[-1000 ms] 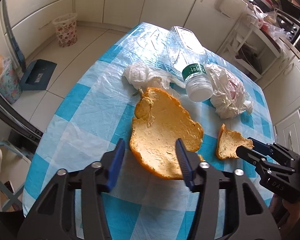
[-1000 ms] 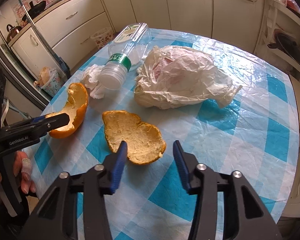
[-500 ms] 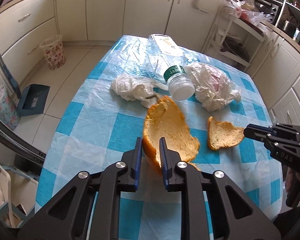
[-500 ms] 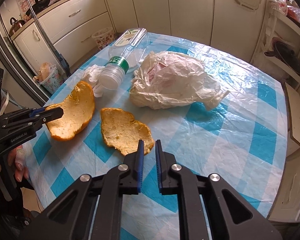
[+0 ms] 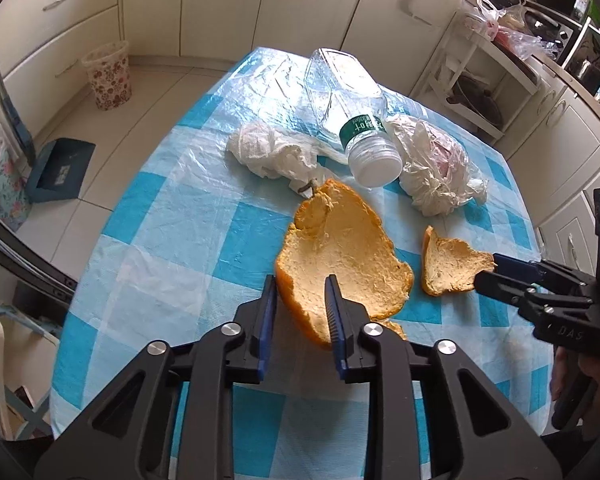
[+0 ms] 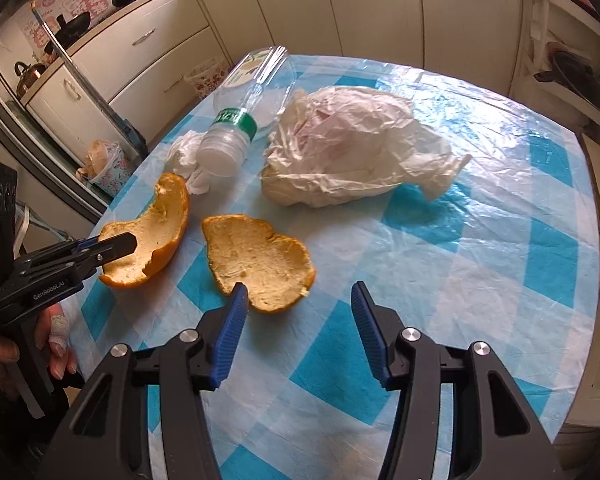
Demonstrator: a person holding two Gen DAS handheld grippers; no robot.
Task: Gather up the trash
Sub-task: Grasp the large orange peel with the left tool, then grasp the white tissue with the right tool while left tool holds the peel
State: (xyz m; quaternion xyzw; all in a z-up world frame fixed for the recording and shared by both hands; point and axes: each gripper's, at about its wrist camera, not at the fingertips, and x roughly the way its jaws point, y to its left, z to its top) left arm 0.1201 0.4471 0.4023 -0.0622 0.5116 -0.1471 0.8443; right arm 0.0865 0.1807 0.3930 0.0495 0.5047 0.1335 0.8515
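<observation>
Two orange peels lie inside-up on the blue-checked table (image 5: 159, 240). The jaws of my left gripper (image 5: 302, 304) are opening. The near rim of the big peel (image 5: 340, 252) sits between them, with no clear pinch. From the right wrist view, the left gripper (image 6: 115, 246) reaches over that big peel (image 6: 155, 220). My right gripper (image 6: 300, 304) is also opening and stands wide. The near edge of the small peel (image 6: 259, 260) lies by its left finger, with the pads apart from it. Behind lie a clear plastic bottle (image 5: 352, 112), a crumpled tissue (image 5: 267, 152) and a crumpled plastic bag (image 5: 436, 168).
A floral waste basket (image 5: 107, 76) stands on the floor at the far left. A blue dustpan (image 5: 59, 168) and a lined bin (image 6: 103, 168) are closer by. Cabinets ring the room. A wire rack (image 5: 480, 92) stands past the table's far right edge.
Both pairs of jaws closed nearly together half a second ago and have parted again. The right is now wider than a second ago, the left narrower. Hands and trash stayed about in place.
</observation>
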